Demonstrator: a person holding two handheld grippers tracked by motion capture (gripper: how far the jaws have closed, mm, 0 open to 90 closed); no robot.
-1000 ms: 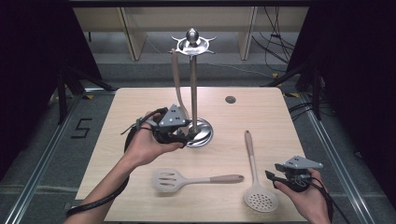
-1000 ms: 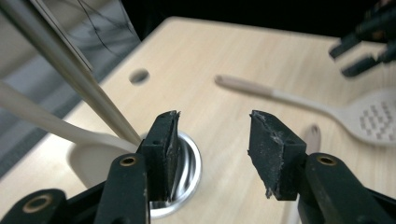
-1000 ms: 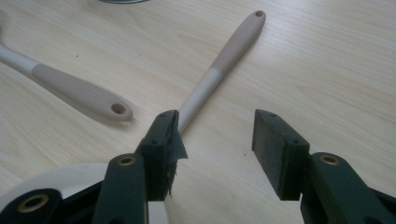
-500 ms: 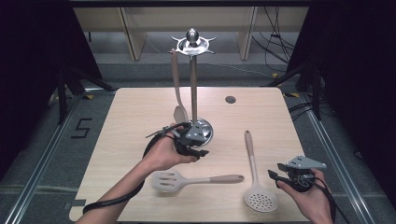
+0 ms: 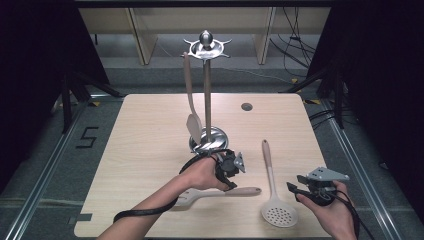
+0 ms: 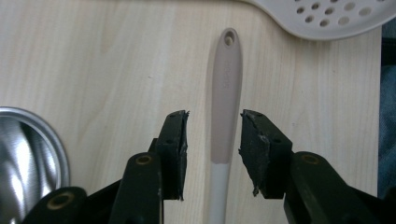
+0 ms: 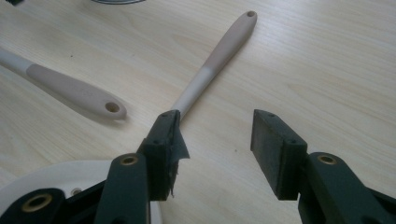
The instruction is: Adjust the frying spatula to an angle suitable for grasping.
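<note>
left gripper (image 6: 212, 140) is over the spatula handle (image 6: 225, 93) near the stand base (image 5: 207, 140), jaws just narrowed, straddling it with gaps both sides, not gripping. handle runs along the jaws. right gripper (image 5: 295, 189) open, idle by skimmer (image 5: 277, 212).

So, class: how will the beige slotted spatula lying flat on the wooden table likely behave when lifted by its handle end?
The beige slotted spatula probably feels light and stiff. Its smooth tapered handle could slip, and its broad head would likely droop.
</note>
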